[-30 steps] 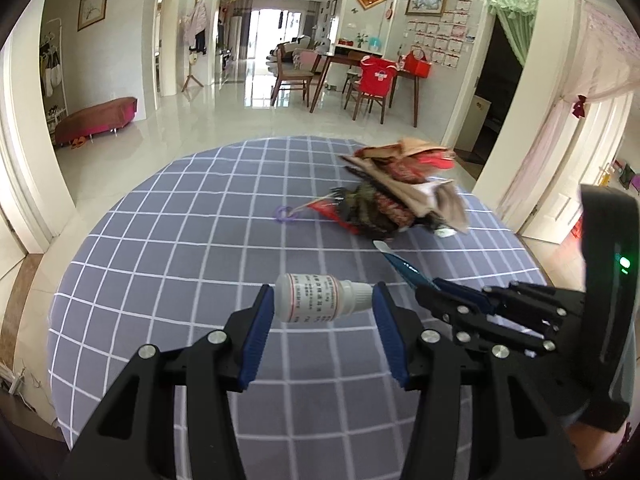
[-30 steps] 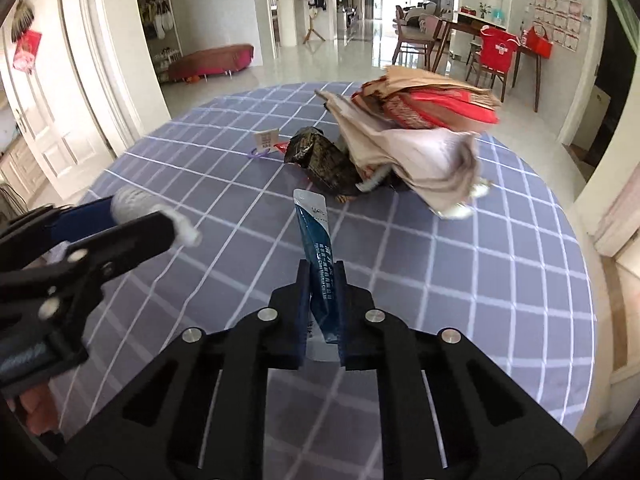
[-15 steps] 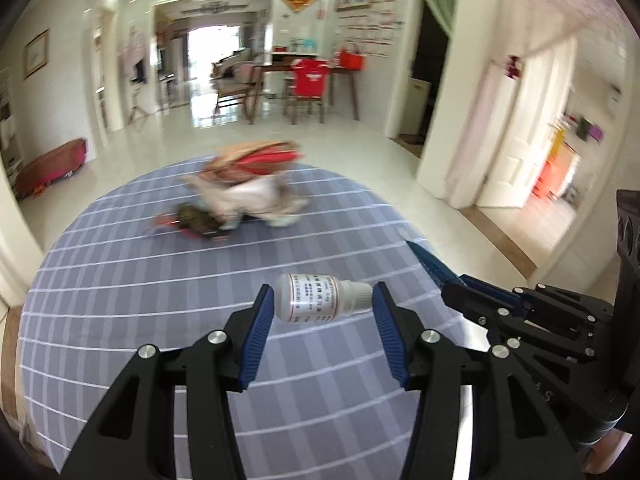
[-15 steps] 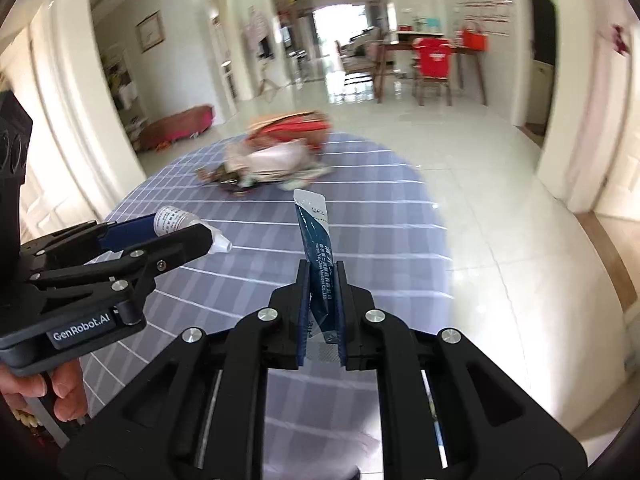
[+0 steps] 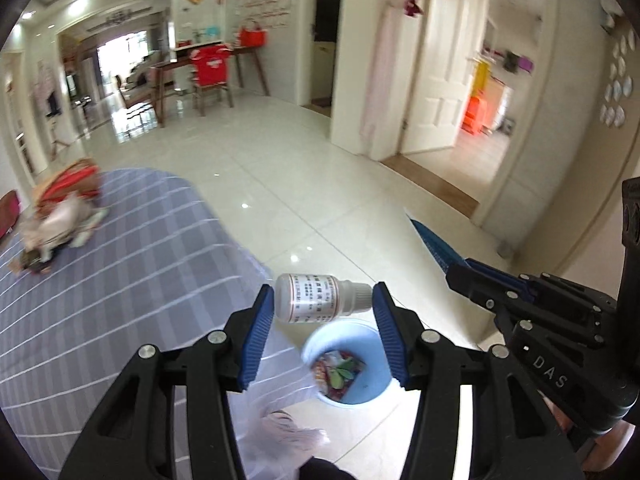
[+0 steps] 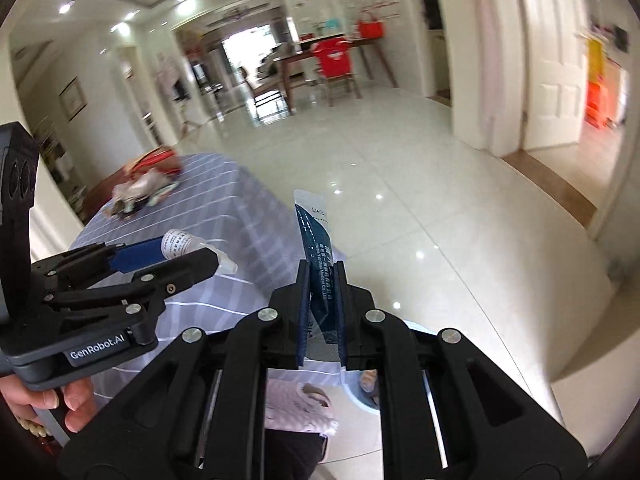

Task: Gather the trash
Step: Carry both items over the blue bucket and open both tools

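A: Diff from a second ago? Quick.

B: Both views swung right. A second ago both looked over the checked tablecloth [image 5: 120, 264] at the trash pile [image 5: 60, 216] mid-table. Now the cloth sits at frame left, the pile is small and blurred far left, and white floor tile [image 5: 320, 168] fills the middle. A blue bin [image 5: 362, 364] with trash in it has come into view on the floor past the table edge.

A: Left gripper?

B: Left gripper [image 5: 323, 334], jaws about half apart, clamped end to end on one small white dropper bottle [image 5: 320, 299]. Bottle lies crosswise, base on the left pad, cap tip on the right pad. Same grip as before. In the left wrist view it hangs just above the bin's rim.

A: Right?

B: Right gripper [image 6: 322, 312], jaws nearly together, pinching one flat blue sachet [image 6: 314, 236] that sticks up out of the pads. Grip unchanged. A sliver of the bin shows under it, mostly hidden by the fingers.

A: Counts.

B: Two grippers, one bottle, one sachet, one bin, one pile on the table; pile items too blurred to count. Bin holds colourful wrappers, number unclear. One hand [image 6: 56, 400] visible on the left gripper's handle.
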Available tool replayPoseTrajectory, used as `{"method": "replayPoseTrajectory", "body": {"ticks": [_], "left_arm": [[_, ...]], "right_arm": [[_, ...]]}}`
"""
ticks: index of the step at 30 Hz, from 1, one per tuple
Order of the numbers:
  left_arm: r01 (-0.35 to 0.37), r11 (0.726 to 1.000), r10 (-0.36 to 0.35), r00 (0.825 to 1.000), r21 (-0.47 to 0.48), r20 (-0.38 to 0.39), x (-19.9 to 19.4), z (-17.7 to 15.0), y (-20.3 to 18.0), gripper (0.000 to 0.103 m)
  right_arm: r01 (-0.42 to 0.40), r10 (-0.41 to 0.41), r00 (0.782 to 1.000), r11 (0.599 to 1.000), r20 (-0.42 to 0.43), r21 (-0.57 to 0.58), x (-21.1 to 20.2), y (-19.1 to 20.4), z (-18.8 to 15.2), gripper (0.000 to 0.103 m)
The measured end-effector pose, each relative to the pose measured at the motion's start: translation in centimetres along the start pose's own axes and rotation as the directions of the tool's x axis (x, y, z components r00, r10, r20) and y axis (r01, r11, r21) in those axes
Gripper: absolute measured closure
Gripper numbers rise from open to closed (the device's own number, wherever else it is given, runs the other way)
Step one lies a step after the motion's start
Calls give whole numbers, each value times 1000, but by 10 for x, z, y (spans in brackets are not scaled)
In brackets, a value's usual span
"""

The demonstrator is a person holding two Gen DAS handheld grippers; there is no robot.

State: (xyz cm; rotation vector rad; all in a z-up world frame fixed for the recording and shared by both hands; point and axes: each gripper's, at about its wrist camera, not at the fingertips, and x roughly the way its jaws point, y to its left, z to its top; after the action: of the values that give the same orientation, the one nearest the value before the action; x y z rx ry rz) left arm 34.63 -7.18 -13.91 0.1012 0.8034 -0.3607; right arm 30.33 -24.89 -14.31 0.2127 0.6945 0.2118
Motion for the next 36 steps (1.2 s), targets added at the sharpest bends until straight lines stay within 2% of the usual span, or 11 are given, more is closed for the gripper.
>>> {"method": "replayPoseTrajectory", "body": {"ticks": [5, 12, 14, 15, 16, 36], "left_arm": [[44, 998, -42, 998, 46, -51, 34, 1, -38, 53], [70, 995, -64, 995, 75, -79, 64, 5, -72, 52], [65, 995, -59, 995, 78, -82, 69, 7, -78, 45], [58, 995, -51, 995, 80, -85, 71, 7, -77, 33], [42, 996, -35, 997, 84, -75, 72, 7, -79, 29], [1, 996, 3, 999, 85, -48, 48, 5, -71, 29]], "right_arm": [[60, -62, 998, 995, 16, 80, -9, -46, -11, 92], [116, -123, 992, 981, 34, 156, -10, -80, -20, 92], [125, -134, 990, 977, 43, 171, -11, -88, -22, 92], [126, -135, 990, 976, 42, 177, -10, -89, -22, 91], [126, -135, 990, 976, 42, 180, -11, -90, -22, 91], [112, -118, 993, 978, 25, 177, -4, -84, -30, 91]]}}
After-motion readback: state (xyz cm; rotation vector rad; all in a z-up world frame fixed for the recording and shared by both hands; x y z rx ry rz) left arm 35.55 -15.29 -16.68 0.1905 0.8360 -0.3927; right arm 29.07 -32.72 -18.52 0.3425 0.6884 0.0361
